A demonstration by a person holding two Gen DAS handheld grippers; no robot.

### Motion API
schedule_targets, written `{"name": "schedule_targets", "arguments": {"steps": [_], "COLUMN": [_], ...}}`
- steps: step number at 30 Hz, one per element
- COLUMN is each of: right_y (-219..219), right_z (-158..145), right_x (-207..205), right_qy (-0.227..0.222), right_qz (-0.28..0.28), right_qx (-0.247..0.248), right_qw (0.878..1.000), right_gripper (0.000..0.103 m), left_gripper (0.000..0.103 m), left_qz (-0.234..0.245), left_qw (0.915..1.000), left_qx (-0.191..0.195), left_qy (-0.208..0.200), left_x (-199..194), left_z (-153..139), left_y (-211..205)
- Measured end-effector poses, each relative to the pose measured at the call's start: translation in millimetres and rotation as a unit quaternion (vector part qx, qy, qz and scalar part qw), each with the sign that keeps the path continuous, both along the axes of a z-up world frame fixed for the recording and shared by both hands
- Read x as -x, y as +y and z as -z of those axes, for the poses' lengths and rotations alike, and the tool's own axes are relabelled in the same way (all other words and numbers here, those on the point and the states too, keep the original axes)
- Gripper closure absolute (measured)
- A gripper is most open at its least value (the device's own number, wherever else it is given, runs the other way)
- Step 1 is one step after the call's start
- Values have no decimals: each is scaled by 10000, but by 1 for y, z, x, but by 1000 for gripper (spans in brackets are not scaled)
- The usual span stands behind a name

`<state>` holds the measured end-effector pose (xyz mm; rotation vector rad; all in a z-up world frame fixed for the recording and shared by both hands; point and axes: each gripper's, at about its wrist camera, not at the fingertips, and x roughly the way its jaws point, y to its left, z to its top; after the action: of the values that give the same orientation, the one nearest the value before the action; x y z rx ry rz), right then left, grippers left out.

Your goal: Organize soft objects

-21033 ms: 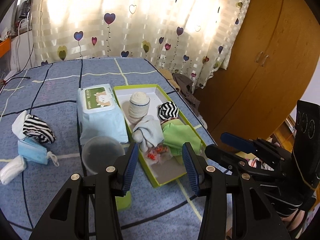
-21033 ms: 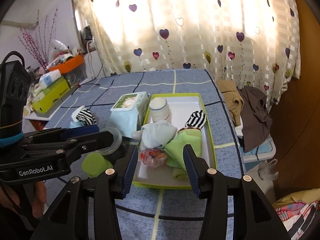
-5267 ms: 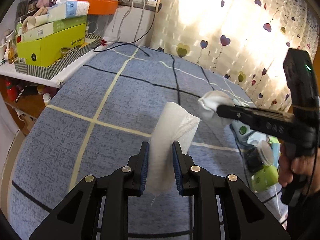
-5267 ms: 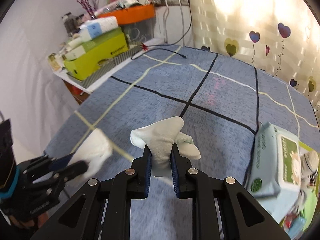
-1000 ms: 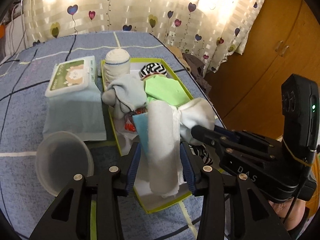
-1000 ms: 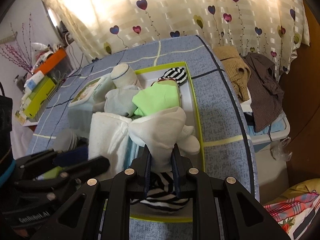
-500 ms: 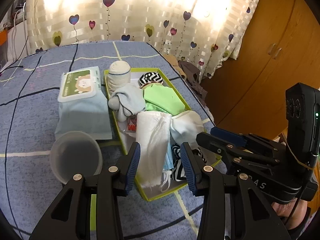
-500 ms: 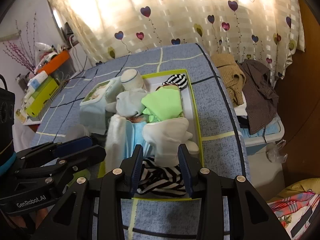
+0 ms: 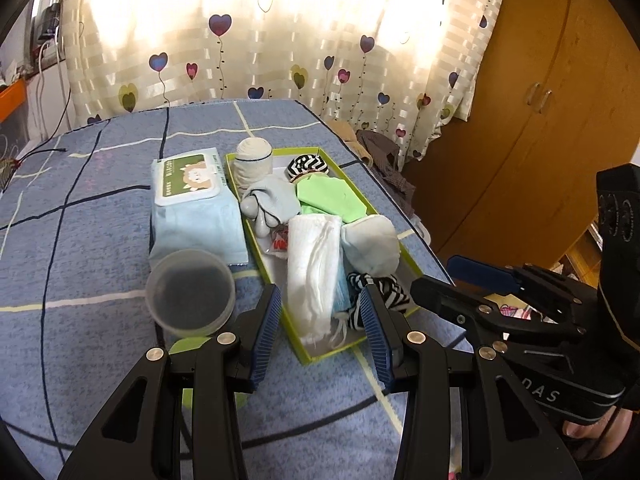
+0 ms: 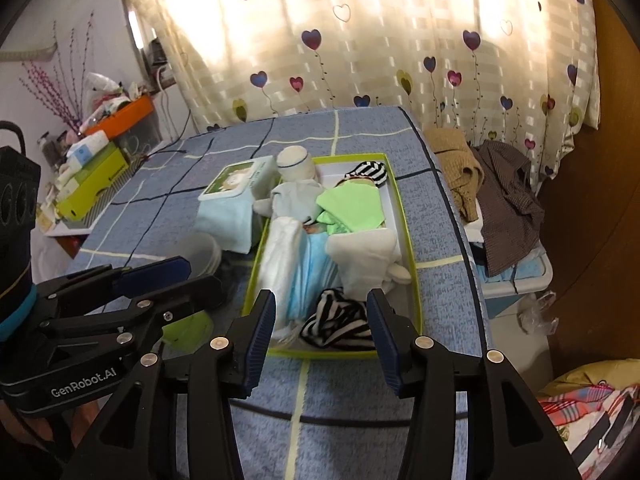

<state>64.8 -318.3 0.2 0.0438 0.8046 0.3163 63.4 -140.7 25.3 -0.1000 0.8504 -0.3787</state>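
Wipes (image 9: 195, 204) and a cup (image 9: 189, 292) flank my tray (image 9: 412, 261); both grippers (image 9: 320, 334) (image 10: 321, 330) spread, empty. Only my right view shows shelf boxes (image 10: 94, 178).

Just ahead and left of the left gripper (image 9: 320, 304): clear tub (image 9: 190, 294), upright on blue checked cover (image 9: 80, 240), over something green (image 10: 184, 330). Beyond the tub, touching it: wipes pack (image 9: 196, 204), lying flat. Far ahead: heart-print curtain (image 9: 280, 32), backlit. Far left: thin cable (image 9: 40, 152) trailing over the cover. Ahead and right: wooden wardrobe (image 9: 540, 120), doors closed.

Right of the right gripper (image 10: 320, 300), off the cover's edge: heaped brown clothes (image 10: 508, 200) on a bin (image 10: 516, 276). Far left: yellow-green box (image 10: 96, 180), orange crate (image 10: 124, 114), pink twigs (image 10: 60, 80). Low right: patterned cloth (image 10: 580, 412).
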Motion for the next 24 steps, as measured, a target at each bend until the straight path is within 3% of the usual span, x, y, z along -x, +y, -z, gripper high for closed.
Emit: {"name": "schedule_targets", "arguments": {"steps": [24], "right_y": [32], "right_z": [-6], "right_x": [42], "right_qy": [-71], "right_qz": [-124], "right_qx": [331], "right_qw": [9993], "right_gripper": [52], "left_gripper": [60], "left_qz": [-196], "left_qw": [9995], "left_qx": [-261], "left_qy": [31], "left_x": [35], "left_z": [1], "left_y": [21]}}
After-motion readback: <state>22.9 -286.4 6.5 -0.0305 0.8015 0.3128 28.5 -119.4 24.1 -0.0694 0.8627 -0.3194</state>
